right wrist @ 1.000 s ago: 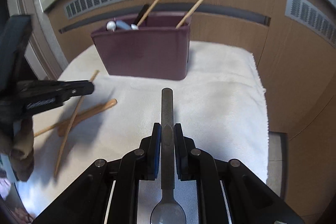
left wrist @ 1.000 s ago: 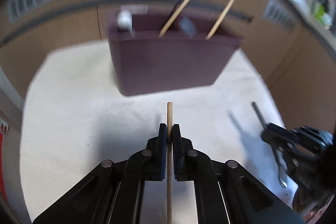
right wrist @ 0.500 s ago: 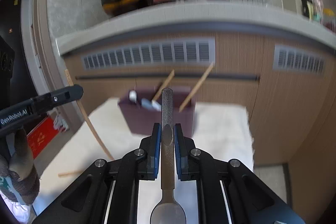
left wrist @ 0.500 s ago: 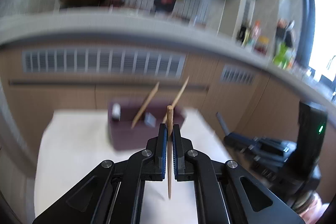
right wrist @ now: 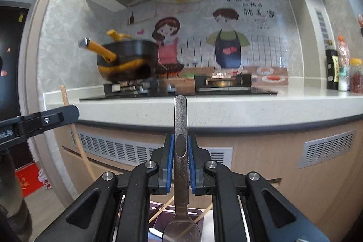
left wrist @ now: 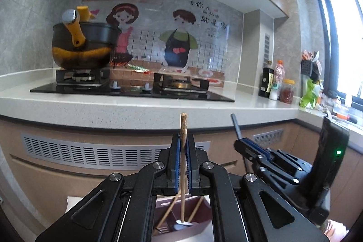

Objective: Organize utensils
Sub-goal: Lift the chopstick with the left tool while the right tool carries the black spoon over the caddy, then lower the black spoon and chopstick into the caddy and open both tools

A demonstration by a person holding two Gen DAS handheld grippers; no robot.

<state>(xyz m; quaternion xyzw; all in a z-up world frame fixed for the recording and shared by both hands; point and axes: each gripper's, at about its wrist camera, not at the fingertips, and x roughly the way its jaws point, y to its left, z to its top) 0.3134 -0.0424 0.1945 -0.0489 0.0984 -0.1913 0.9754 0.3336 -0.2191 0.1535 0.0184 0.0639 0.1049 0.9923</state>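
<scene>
My left gripper [left wrist: 183, 149] is shut on a wooden chopstick [left wrist: 183, 128], held upright with its lower end hanging over the maroon utensil box [left wrist: 163, 217] below. My right gripper [right wrist: 180, 146] is shut on a metal spoon [right wrist: 180, 128], handle up and bowl down, above the same box [right wrist: 156, 221]. The box holds other chopsticks and a white-tipped utensil. The right gripper also shows at the right of the left wrist view [left wrist: 245, 146], and the left gripper at the left of the right wrist view [right wrist: 68, 112].
A kitchen counter [left wrist: 136, 106] with a gas hob and a black and yellow pot [left wrist: 81, 44] stands ahead. Vented cabinet fronts [left wrist: 90, 153] lie below it. Bottles and jars [left wrist: 276, 85] stand at the right. A white cloth [left wrist: 70, 203] lies under the box.
Both grippers have risen and tilted up from the white cloth, carrying the chopstick and the spoon to hang above the maroon box. The views now face the counter.
</scene>
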